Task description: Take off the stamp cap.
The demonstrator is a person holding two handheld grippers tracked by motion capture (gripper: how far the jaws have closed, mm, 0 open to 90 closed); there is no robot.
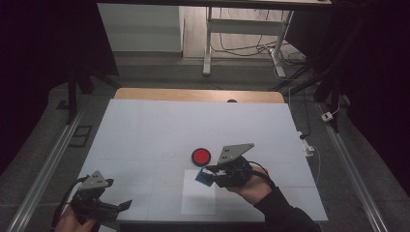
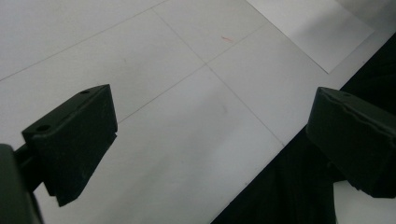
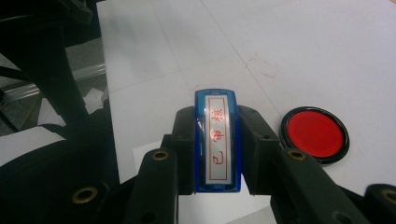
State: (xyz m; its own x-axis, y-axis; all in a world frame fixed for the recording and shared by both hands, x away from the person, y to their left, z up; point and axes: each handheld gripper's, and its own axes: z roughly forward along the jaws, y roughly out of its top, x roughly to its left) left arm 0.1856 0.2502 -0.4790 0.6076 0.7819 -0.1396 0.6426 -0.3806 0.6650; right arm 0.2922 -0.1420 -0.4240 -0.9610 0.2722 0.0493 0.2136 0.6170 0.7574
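My right gripper [image 1: 209, 175] is shut on a blue stamp [image 3: 217, 140] with a white label printed in red characters; both jaws press its long sides. In the high view the stamp [image 1: 204, 176] hangs over the upper right corner of a white sheet of paper [image 1: 198, 198]. A round red ink pad [image 1: 200, 156] in a black rim lies just beyond it, and it appears as the red ink pad [image 3: 314, 134] to the right of the jaws in the right gripper view. My left gripper [image 1: 126, 205] rests at the table's front left edge, its jaws wide apart with nothing between them [image 2: 210, 140].
The white table top [image 1: 159, 125] stretches away beyond the pad, with a wooden strip at its far edge. A small dark object [image 1: 232, 101] sits at that far edge. Metal rails run along both sides on the floor, and a desk frame stands behind.
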